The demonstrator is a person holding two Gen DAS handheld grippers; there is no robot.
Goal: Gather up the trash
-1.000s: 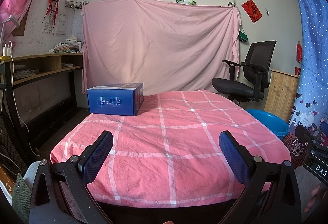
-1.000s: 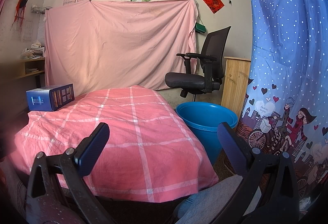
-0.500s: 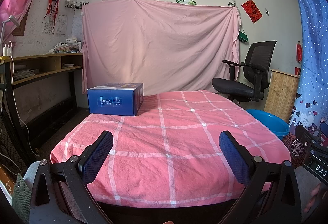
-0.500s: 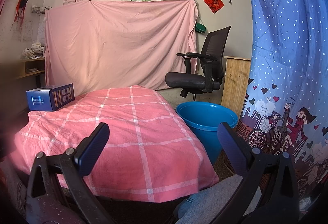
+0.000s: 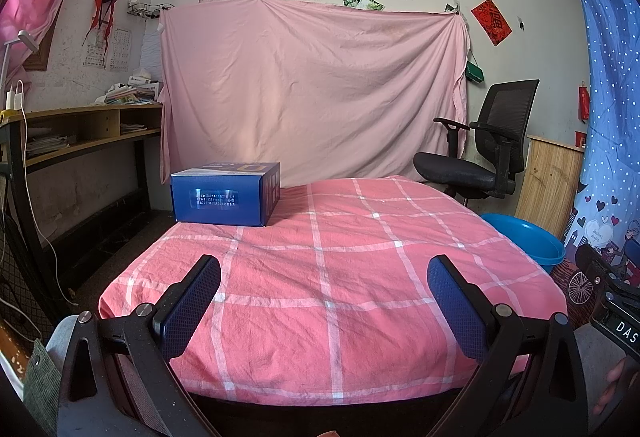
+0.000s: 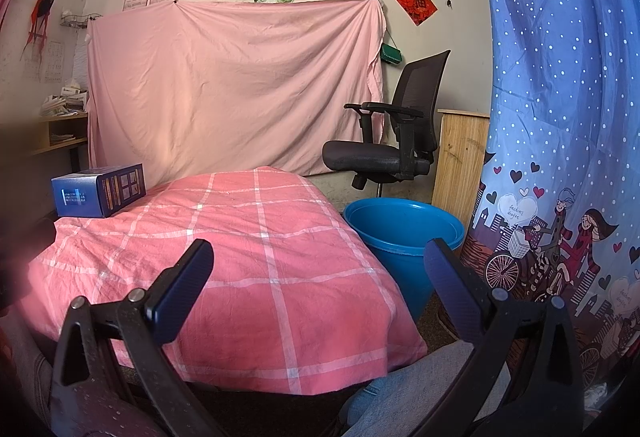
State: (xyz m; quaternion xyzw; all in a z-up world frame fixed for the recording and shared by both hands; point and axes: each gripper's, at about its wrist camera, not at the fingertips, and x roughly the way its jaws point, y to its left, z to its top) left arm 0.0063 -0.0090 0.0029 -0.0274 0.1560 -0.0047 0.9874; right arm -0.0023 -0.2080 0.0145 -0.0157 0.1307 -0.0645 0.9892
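A blue cardboard box (image 5: 226,194) lies at the far left corner of a table under a pink checked cloth (image 5: 340,277). The right wrist view has the same box (image 6: 98,190) far off to the left. A blue plastic bin (image 6: 404,237) stands on the floor by the table's right side, its rim (image 5: 528,237) also showing in the left wrist view. My left gripper (image 5: 323,277) hovers open over the near part of the cloth, holding nothing. My right gripper (image 6: 318,263) is open and empty too, near the table's front right corner.
A black office chair (image 5: 480,157) stands behind the bin, beside a wooden cabinet (image 6: 460,161). A pink sheet (image 5: 312,93) hangs on the back wall. A wooden shelf desk (image 5: 80,133) runs along the left. A blue patterned curtain (image 6: 560,117) hangs on the right.
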